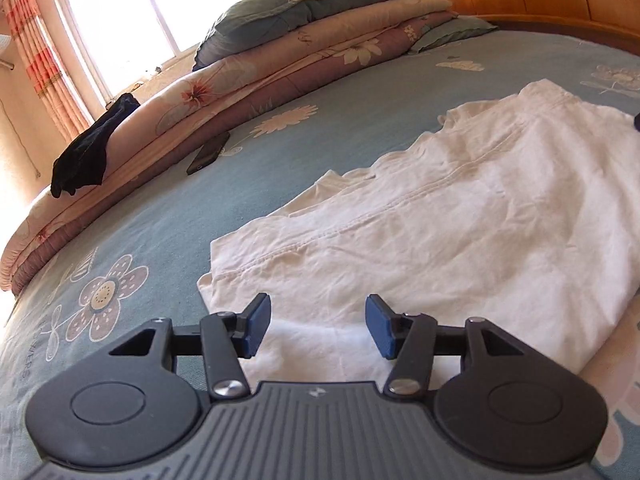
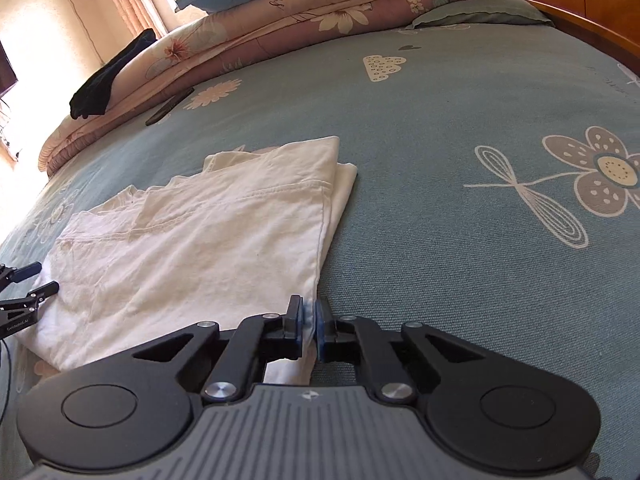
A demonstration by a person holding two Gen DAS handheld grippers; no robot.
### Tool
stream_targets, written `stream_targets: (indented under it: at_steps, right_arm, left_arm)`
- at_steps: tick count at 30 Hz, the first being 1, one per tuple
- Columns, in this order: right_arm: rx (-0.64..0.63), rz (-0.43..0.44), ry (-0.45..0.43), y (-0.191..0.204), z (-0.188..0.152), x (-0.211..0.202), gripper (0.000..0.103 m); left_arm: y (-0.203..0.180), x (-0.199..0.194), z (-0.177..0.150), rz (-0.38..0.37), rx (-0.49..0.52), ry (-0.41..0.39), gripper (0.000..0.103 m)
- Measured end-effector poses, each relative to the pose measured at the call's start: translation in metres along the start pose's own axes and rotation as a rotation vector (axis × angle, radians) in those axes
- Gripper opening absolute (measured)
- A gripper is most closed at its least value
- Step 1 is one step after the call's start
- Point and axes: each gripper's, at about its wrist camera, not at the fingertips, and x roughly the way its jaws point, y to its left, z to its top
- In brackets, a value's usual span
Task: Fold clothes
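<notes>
White garment (image 2: pixel 192 240) lies flat on the blue floral bedsheet (image 2: pixel 440 160). Right gripper (image 2: pixel 308 322) pinches its near right edge; left gripper (image 1: pixel 318 326) gapes over the near hem, apparently not touching.

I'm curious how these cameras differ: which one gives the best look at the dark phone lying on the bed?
The left wrist view: the phone is larger there, beside the folded quilt. In the right wrist view it is smaller, a thin dark sliver at the quilt's edge.
</notes>
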Motion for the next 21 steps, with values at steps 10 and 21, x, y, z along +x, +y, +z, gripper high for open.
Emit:
stream_targets:
  at_steps: [10,21]
  right_arm:
    - [-0.097,0.099,-0.086,0.050,-0.007,-0.038,0.023]
    - [-0.010,0.111,0.007,0.055,-0.048,-0.014,0.027]
  left_arm:
    - [0.024,-0.046,0.004,-0.172,-0.182,-0.014,0.058]
    - [0.035,-0.068,-0.058,-0.278,-0.361,0.171,0.058]
